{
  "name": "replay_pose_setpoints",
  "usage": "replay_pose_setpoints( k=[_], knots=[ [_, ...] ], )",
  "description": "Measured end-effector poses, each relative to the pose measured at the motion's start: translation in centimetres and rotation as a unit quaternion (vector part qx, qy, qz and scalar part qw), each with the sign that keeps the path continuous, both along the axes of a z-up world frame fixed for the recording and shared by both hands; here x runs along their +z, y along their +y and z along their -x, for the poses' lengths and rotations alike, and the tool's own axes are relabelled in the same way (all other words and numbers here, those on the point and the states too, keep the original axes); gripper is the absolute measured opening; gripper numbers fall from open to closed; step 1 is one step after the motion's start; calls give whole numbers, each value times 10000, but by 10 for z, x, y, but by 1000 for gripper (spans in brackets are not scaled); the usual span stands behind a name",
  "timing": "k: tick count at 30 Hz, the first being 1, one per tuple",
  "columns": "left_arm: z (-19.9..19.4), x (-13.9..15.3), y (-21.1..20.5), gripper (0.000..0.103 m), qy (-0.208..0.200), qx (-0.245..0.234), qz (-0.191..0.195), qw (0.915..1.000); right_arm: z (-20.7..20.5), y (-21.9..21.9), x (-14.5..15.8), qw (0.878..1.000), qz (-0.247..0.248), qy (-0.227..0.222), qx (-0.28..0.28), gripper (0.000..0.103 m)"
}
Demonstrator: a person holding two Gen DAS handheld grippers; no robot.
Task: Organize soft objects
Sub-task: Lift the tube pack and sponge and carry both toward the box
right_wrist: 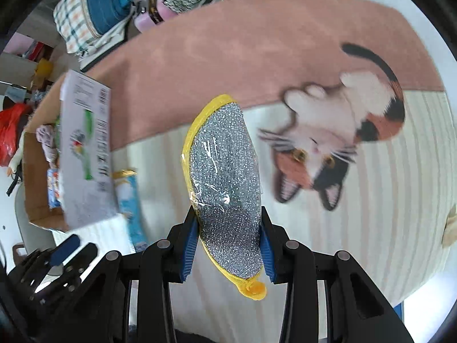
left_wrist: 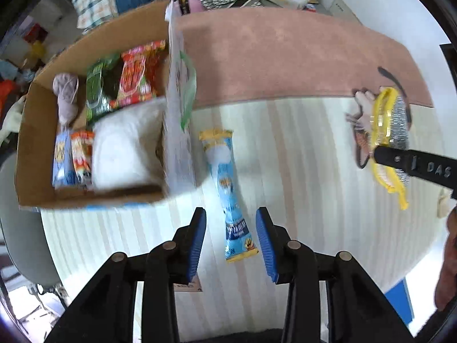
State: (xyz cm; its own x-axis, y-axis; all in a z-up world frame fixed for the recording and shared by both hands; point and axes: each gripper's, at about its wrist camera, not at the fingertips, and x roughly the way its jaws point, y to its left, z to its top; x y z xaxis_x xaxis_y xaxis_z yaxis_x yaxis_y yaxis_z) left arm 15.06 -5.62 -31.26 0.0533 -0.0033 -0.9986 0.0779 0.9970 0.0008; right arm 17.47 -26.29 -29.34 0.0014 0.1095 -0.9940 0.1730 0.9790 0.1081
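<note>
The right hand-held gripper (right_wrist: pixel 228 245) is clamping the silver-and-yellow scouring pad (right_wrist: pixel 225 177) above the mat (right_wrist: pixel 371 228), likely for carrying to the cardboard box (left_wrist: pixel 31 148). The left hand-held gripper (left_wrist: pixel 230 245) is hanging open, straddling the blue packet (left_wrist: pixel 228 194) beside that box.

The left hand-held gripper (left_wrist: pixel 230 240) is a matte black plastic frame of angled linkage arms, with round grey metal pivot pins at the joints and ribbed blue pads (left_wrist: pixel 197 245) lining its fingers. The right hand-held gripper (right_wrist: pixel 228 245) is built alike, and its black finger bears white "DAS" lettering and a small screw.
</note>
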Motion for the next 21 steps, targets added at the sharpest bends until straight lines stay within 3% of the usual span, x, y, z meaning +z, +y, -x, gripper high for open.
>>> replay_pose_setpoints(
  k=[5,10,12,16,18,19,21],
  knots=[
    [5,-63,5,34,580,648,237,9959,7,-14,-28,9992,266,172,236,41],
    [2,-101,10,37,553,1117,-15,9922,5,-16,-48,9982,446,182,360,41],
    [0,-97,10,37,201,1238,-212,9919,3,-16,-55,9980,473,192,359,41],
    [-4,-97,8,37,-15,1248,-278,9918,1,-9,-63,9976,464,167,478,41],
    [-5,-96,7,32,-123,1165,-271,9927,0,-1,-66,9968,510,143,593,41],
    [-6,-95,5,21,-155,1102,-231,9935,0,1,-66,9966,525,133,625,41],
    [-5,-93,-2,16,-196,966,-267,9948,2,7,-66,9959,556,87,714,41]
  ],
)
